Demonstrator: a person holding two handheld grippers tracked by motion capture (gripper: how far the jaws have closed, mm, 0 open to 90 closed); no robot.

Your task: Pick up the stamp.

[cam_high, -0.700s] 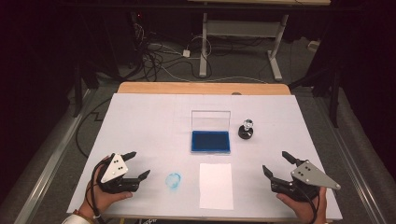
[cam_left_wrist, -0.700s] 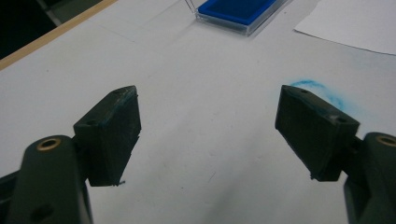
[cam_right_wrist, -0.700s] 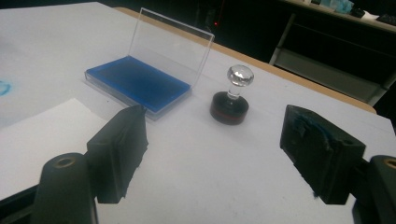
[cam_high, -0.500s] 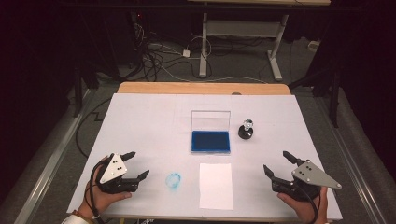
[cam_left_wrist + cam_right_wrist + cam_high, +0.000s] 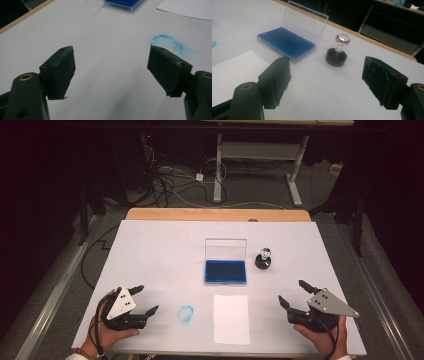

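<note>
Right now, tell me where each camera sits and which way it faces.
High view: fixed above the person's side, looking forward and down on the white table; both hands enter at the bottom with the left claw and right claw, both open.
Left gripper view: rides the left claw, looking low across the table at a blue smudge.
Right gripper view: rides the right claw, facing the stamp.
Shared: the open blue ink pad and the paper sheet appear in all three.
</note>
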